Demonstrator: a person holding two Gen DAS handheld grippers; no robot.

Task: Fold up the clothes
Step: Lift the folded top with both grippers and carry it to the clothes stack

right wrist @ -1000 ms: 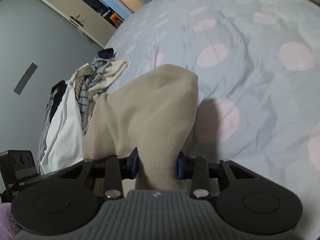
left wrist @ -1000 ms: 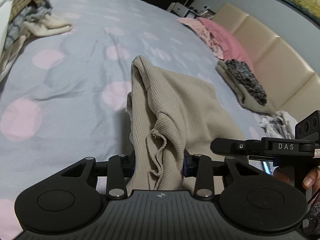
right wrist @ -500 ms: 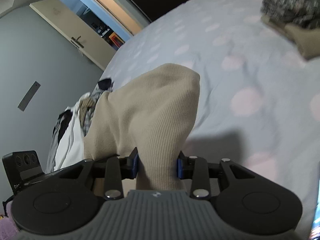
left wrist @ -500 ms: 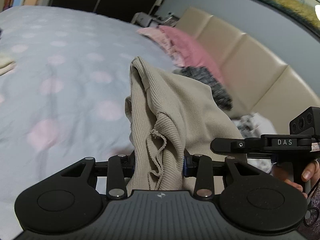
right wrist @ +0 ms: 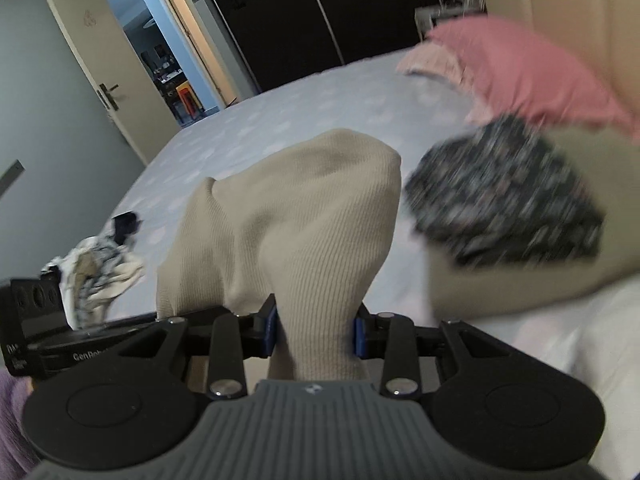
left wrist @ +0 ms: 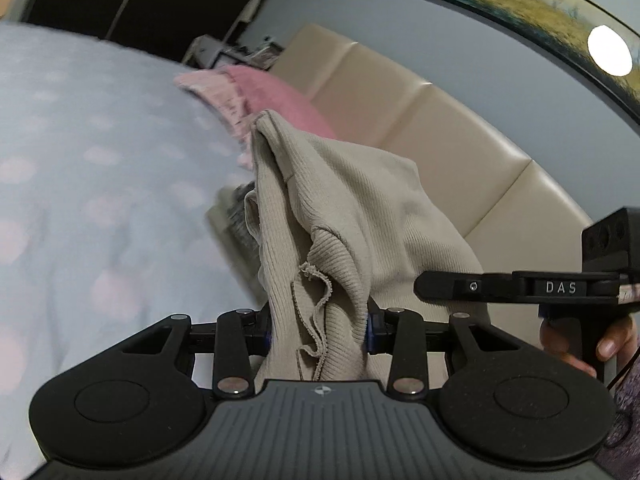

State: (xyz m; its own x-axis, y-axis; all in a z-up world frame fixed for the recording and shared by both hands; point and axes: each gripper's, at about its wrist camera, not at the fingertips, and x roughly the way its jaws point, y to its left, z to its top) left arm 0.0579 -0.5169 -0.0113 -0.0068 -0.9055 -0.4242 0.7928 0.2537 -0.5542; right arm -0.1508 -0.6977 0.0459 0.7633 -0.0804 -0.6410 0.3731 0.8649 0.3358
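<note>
Both claws are clamped on the same beige ribbed knit garment (left wrist: 360, 216), left claw (left wrist: 318, 330) pinching a bunched edge with a frayed hem, right claw (right wrist: 316, 330) gripping another fold, jaws about half closed around the fabric. It's held up off the pale blue bed with pink dots (left wrist: 100, 168), looks folded and mid-carry. I'd guess next is setting it on the speckled dark folded pile (right wrist: 504, 204) by the pink pillow (right wrist: 532, 72), squarely.
</note>
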